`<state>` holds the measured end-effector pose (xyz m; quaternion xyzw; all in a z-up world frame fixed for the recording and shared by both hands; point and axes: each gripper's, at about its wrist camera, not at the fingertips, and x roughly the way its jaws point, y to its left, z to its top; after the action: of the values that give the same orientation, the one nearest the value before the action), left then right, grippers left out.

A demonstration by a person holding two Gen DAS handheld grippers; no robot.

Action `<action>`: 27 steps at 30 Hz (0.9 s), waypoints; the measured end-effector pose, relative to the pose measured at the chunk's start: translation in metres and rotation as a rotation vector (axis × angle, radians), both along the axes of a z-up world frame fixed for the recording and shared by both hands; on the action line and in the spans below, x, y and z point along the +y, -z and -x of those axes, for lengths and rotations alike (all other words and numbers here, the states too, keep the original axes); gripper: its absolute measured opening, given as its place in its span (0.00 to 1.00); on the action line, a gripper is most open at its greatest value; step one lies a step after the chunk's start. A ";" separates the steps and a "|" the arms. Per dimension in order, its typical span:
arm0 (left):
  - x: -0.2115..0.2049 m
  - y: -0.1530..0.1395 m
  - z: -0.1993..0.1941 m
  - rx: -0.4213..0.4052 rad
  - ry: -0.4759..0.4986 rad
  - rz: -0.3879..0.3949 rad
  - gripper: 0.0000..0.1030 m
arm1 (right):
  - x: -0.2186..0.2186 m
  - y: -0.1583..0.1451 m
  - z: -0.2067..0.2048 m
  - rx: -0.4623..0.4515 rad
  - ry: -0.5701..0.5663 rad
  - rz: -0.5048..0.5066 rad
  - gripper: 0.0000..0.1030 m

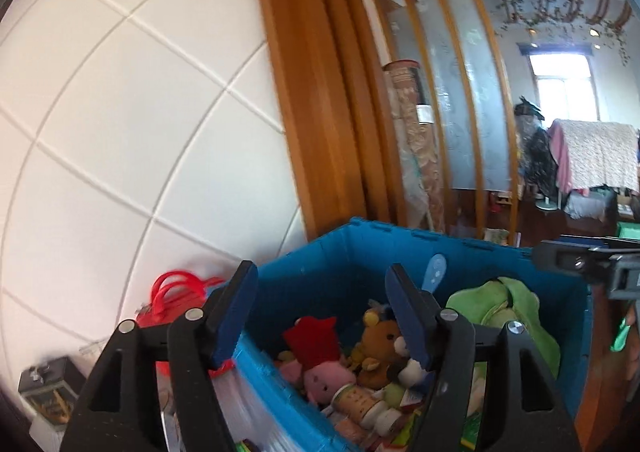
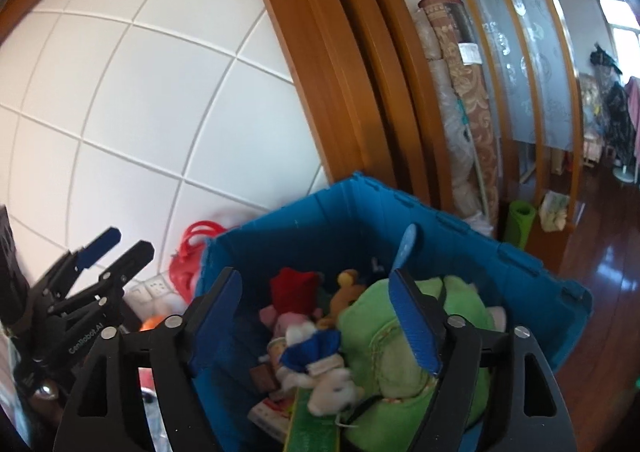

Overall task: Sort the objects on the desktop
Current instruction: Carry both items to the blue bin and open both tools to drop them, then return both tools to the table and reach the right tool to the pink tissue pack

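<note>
Hovering above the deep blue plastic crate (image 2: 532, 292), the right gripper (image 2: 320, 312) has its jaws spread with nothing pinched between them; the left gripper (image 1: 324, 316) is likewise spread and empty. The crate is heaped with soft toys: a big green plush (image 2: 384, 340), a brown bear (image 1: 380, 340), a pink plush (image 1: 324, 380). Judging from this, the next pick wants one uncovered toy, approached from above and clear of the crate wall.

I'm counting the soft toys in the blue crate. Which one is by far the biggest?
The green plush toy at the crate's right side. It dwarfs the brown bear, the pink plush and the small white one beside it.
</note>
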<state>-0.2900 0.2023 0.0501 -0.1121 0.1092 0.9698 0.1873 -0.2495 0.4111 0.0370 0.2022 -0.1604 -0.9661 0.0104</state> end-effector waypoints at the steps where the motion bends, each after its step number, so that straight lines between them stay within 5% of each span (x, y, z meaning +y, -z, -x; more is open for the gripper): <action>1: -0.008 0.005 -0.003 -0.004 -0.021 -0.013 0.64 | -0.004 0.002 -0.002 0.001 -0.021 0.006 0.78; 10: -0.108 0.053 -0.057 -0.042 -0.134 -0.044 0.64 | -0.070 0.007 -0.022 0.012 -0.090 -0.004 0.84; 19: -0.242 0.123 -0.123 -0.071 -0.337 0.022 0.65 | -0.220 0.031 -0.032 0.024 -0.314 -0.090 0.91; 27: -0.343 0.177 -0.122 -0.191 -0.468 0.058 0.65 | -0.342 0.069 0.007 -0.034 -0.518 -0.098 0.91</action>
<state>-0.1682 -0.1405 -0.1266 -0.2307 0.0897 0.9682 -0.0361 -0.2568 0.0688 -0.0322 0.2529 -0.0563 -0.9343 0.2449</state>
